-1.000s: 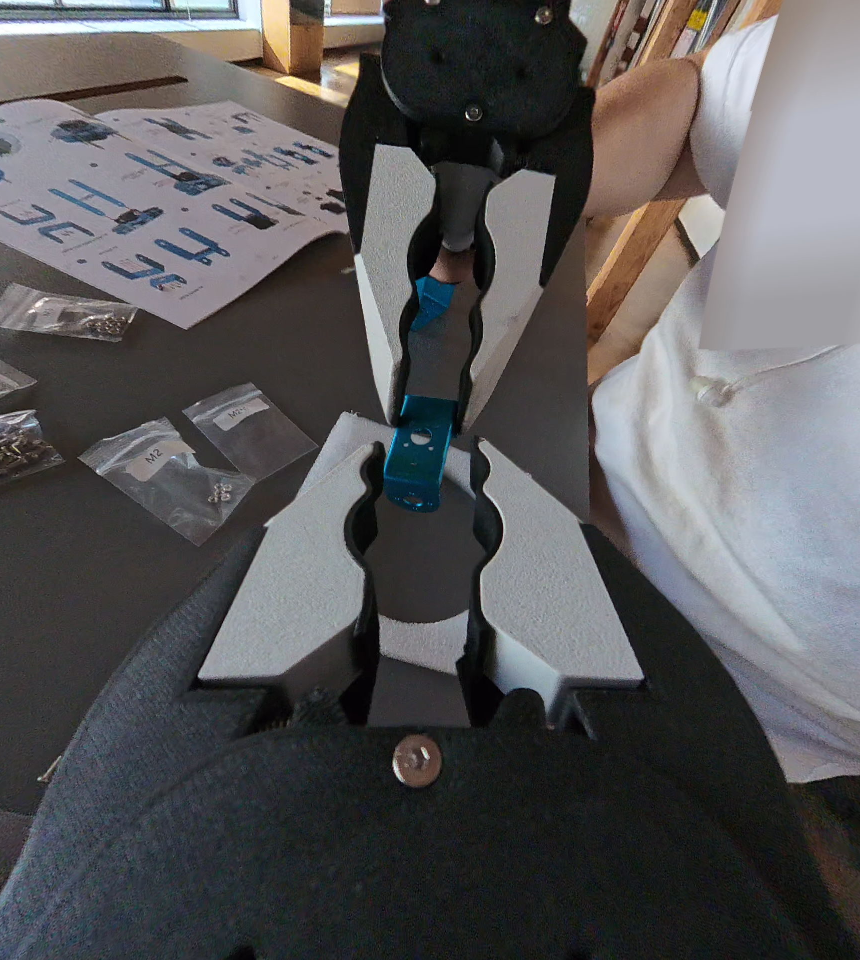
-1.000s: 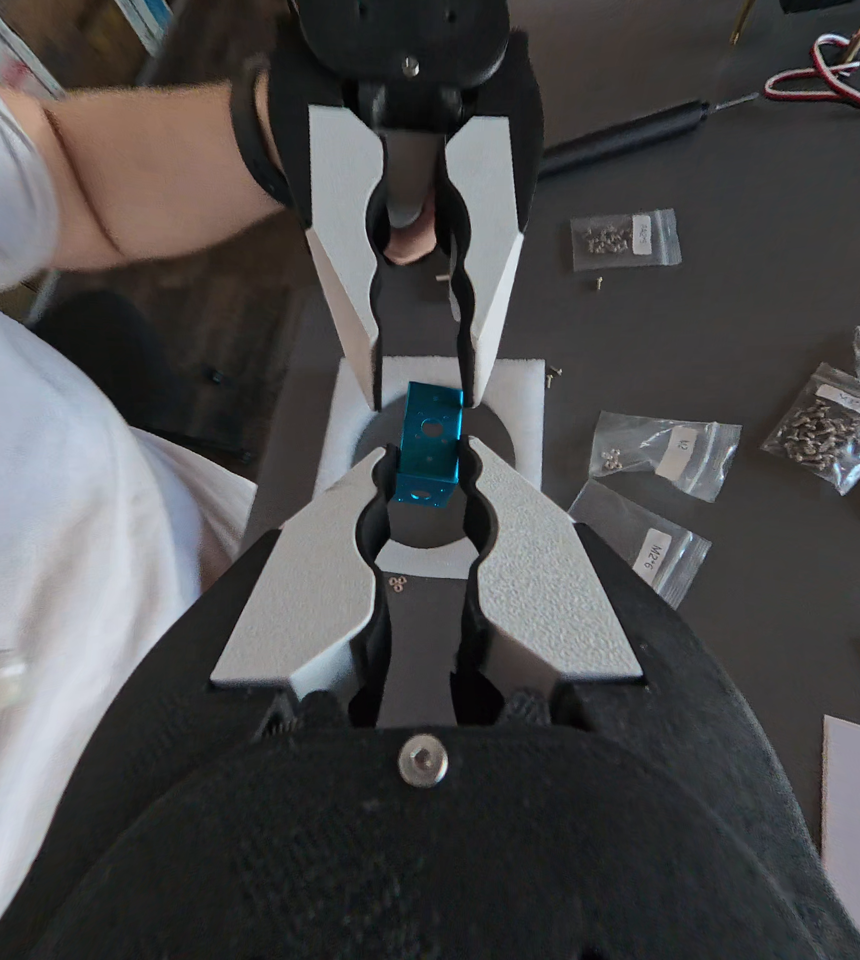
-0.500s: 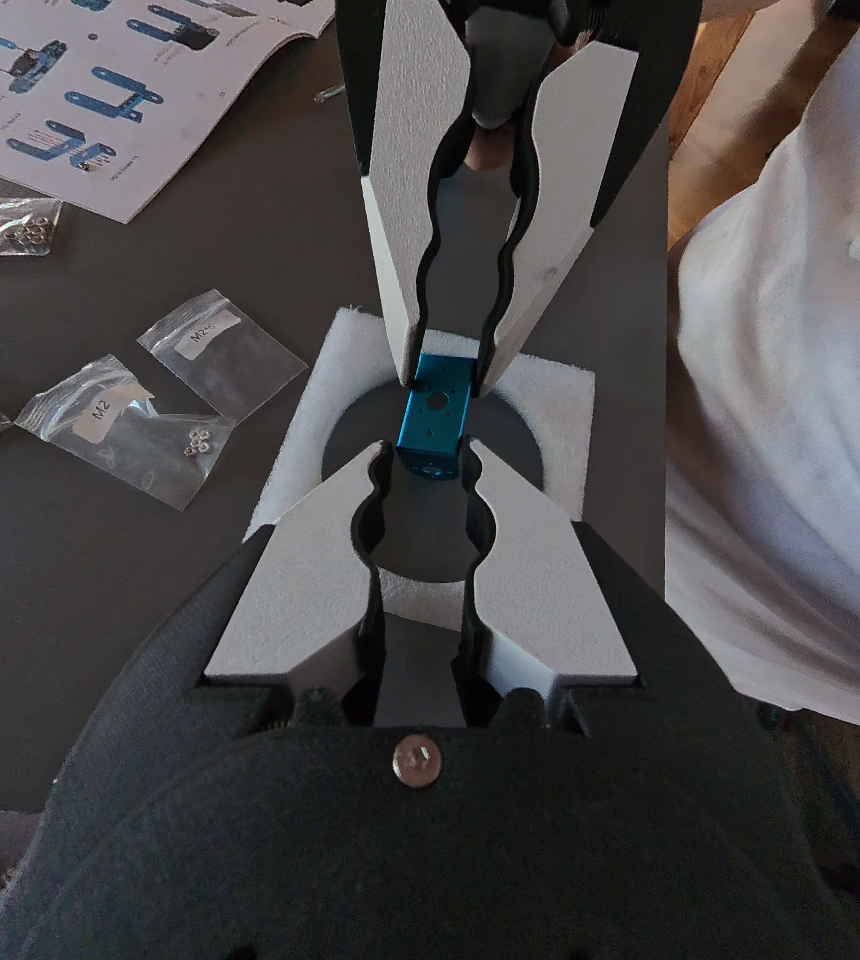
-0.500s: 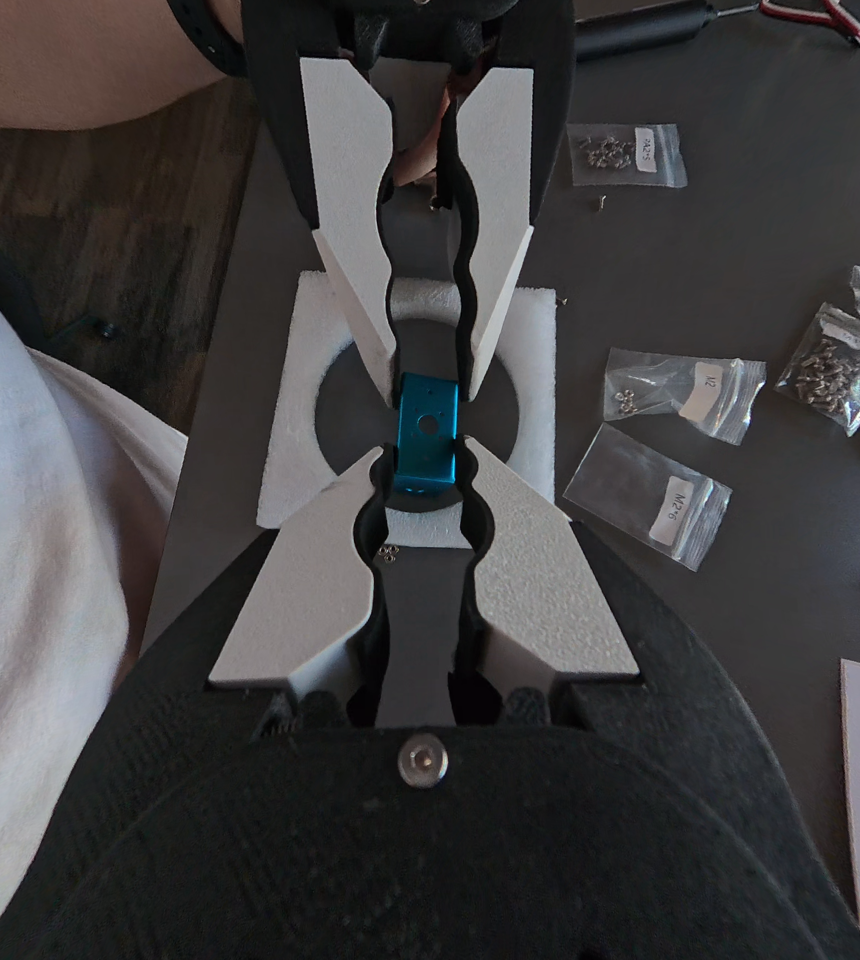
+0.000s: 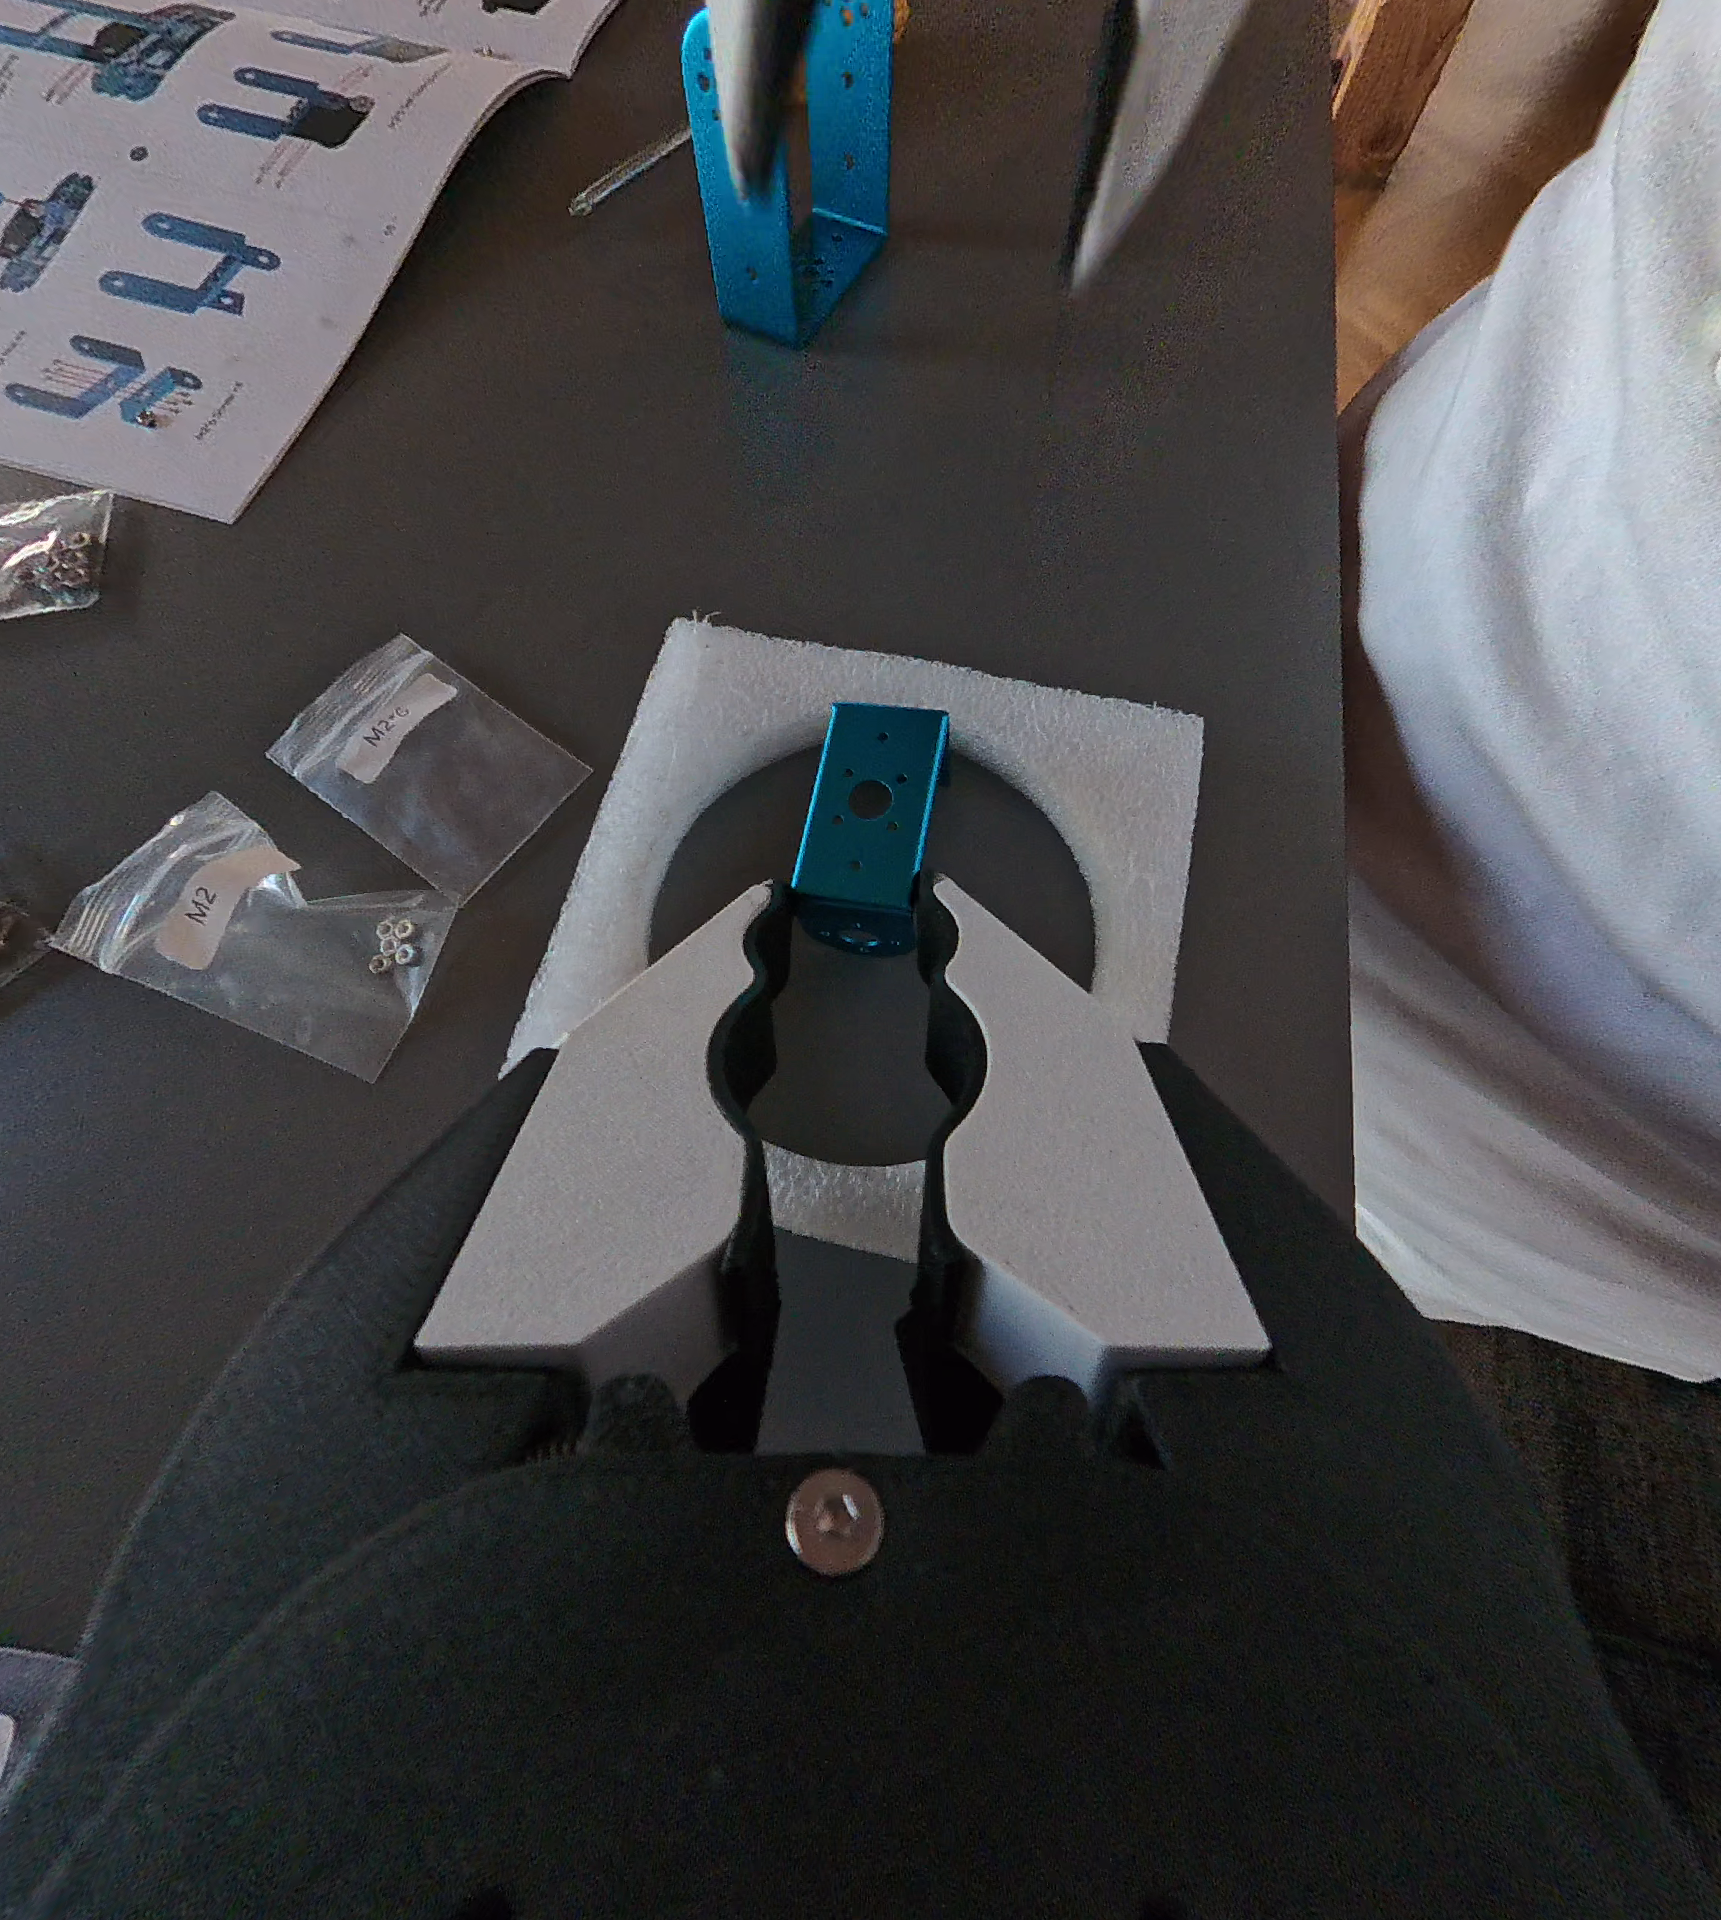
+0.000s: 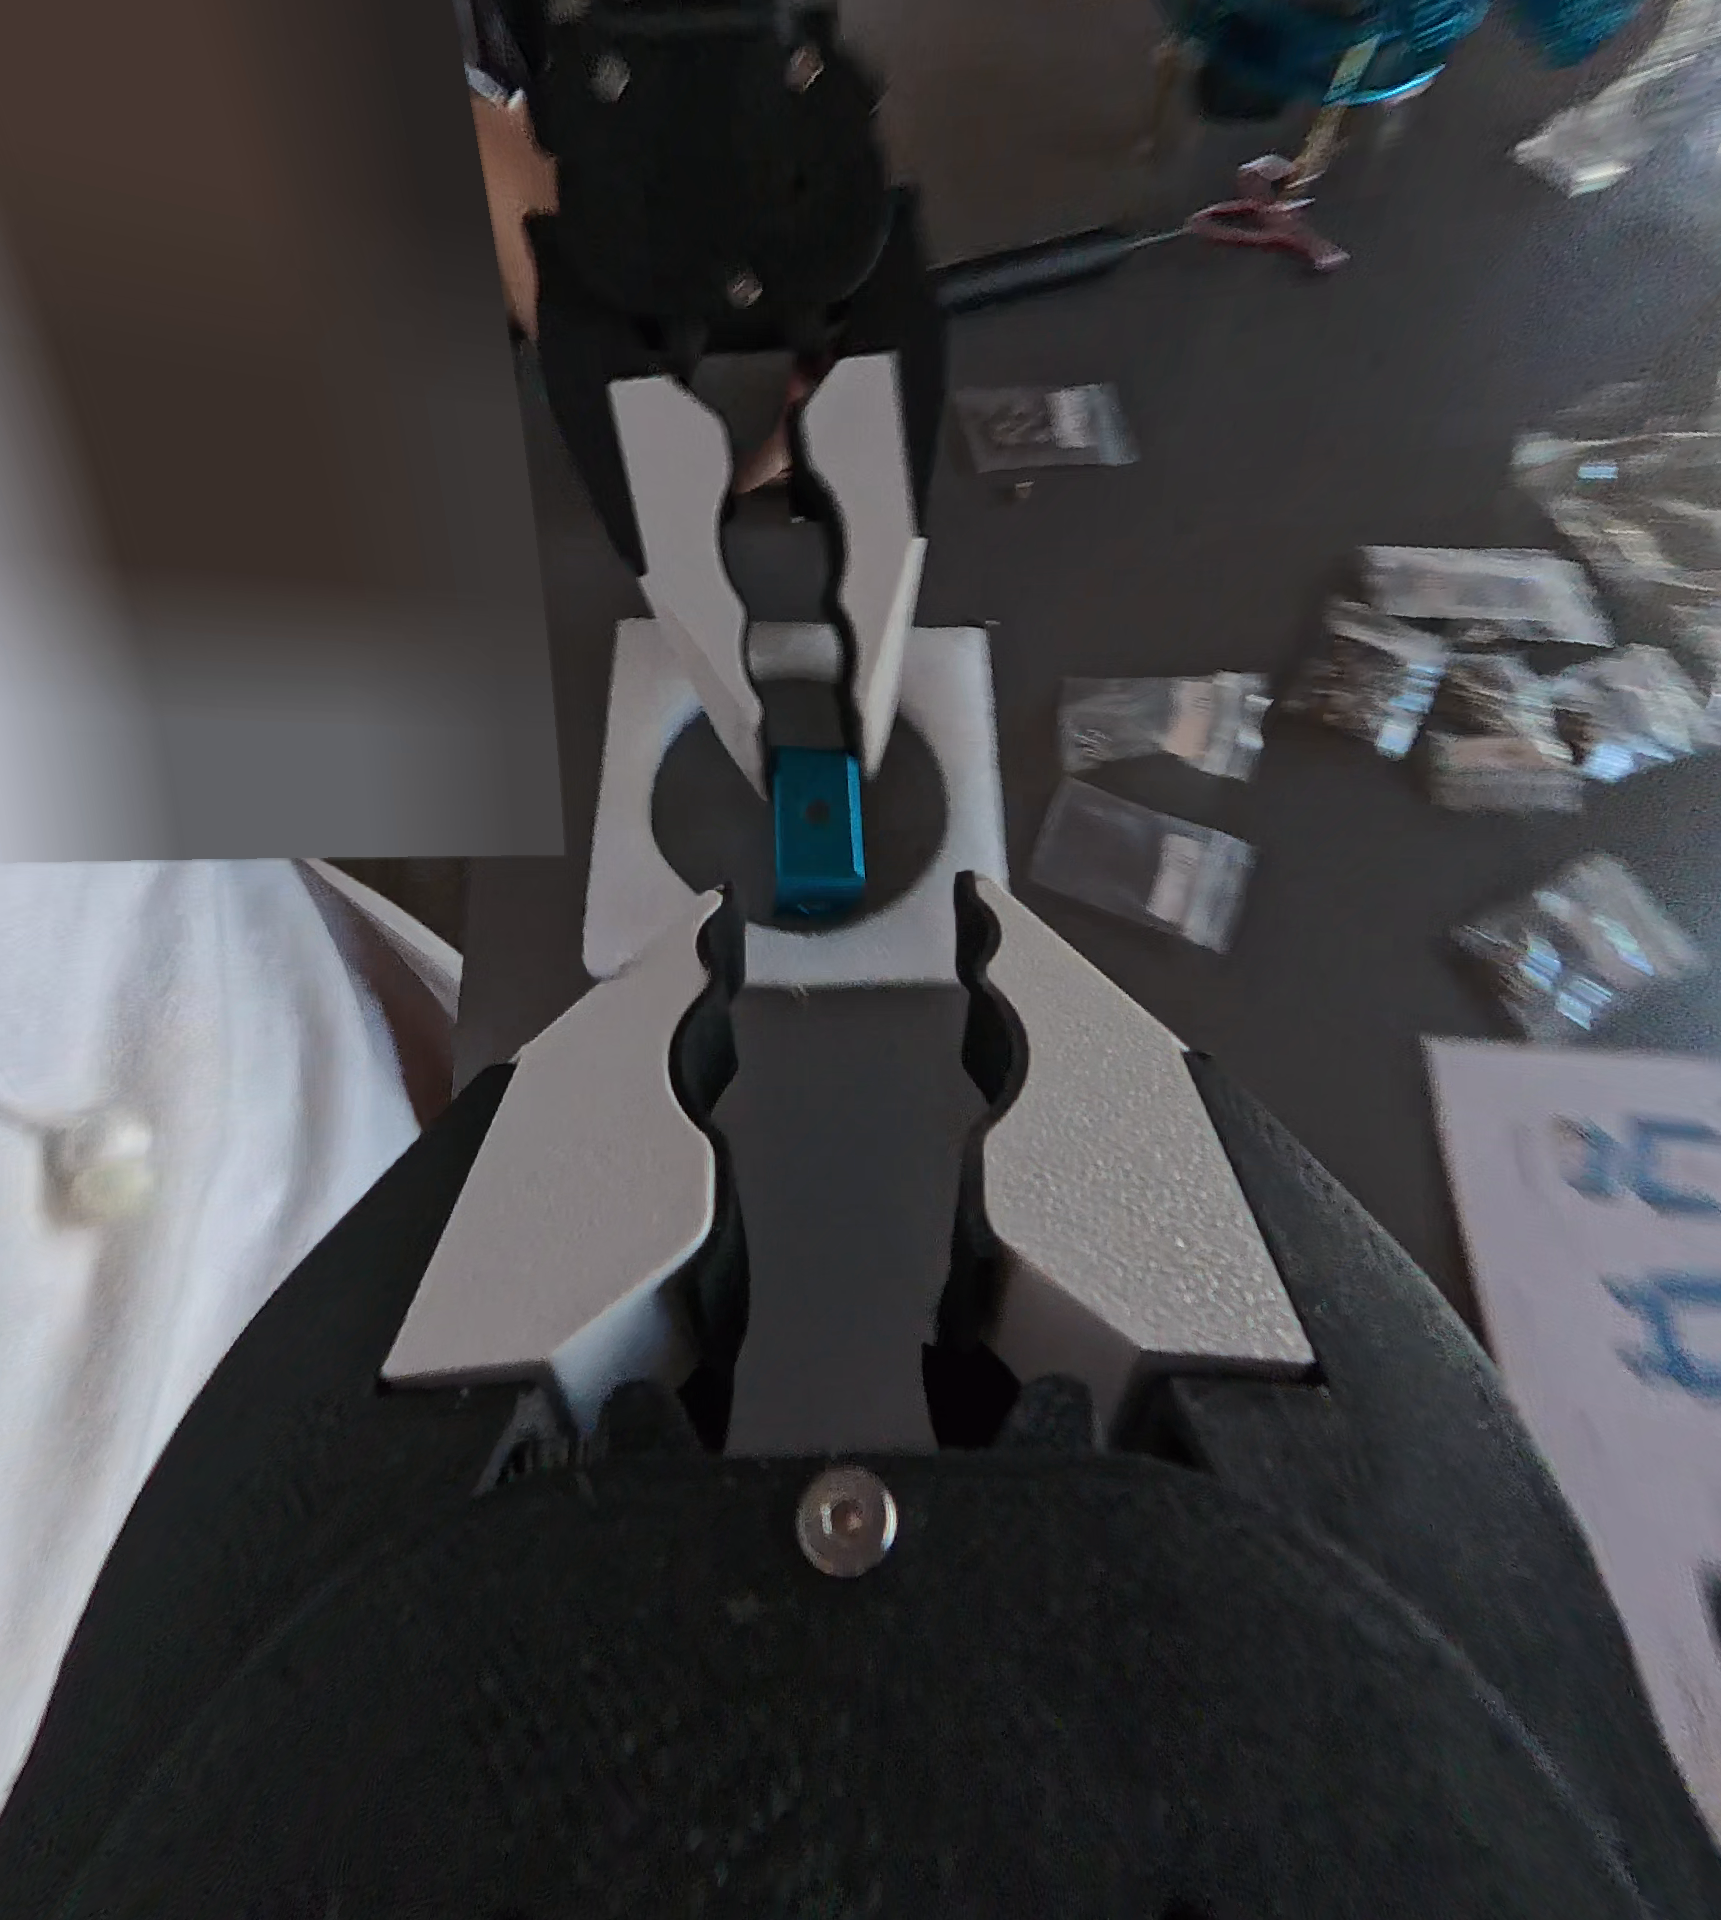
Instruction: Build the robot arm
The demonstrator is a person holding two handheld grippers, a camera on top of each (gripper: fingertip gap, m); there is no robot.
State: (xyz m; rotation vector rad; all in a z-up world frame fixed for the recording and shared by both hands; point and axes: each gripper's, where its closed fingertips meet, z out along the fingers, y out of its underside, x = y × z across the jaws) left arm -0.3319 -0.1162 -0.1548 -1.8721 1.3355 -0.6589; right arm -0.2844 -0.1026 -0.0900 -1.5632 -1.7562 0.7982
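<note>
My left gripper (image 5: 854,894) is shut on one end of a small blue metal bracket (image 5: 866,810) with several holes. It holds the bracket over the round hole of a white foam square (image 5: 1095,790) on the dark table. My right gripper (image 6: 843,894) is open and empty, a short way back from the bracket's free end (image 6: 814,831). Its blurred fingers (image 5: 1126,156) show at the top of the left wrist view. The right wrist view shows the left gripper (image 6: 812,769) opposite, above the foam (image 6: 960,707).
A taller blue U-shaped bracket (image 5: 794,239) stands on the table beyond the foam. Small bags of screws (image 5: 243,925) and a printed sheet (image 5: 108,208) lie to the left. A person in a white shirt (image 5: 1583,727) is at the table's right edge. More bags (image 6: 1147,862) are blurred. My right fingertips sit around 9 cm from my left ones.
My right gripper has let go of the blue bracket, opened and drawn back. My left gripper still holds the bracket and has come down closer to the foam.
</note>
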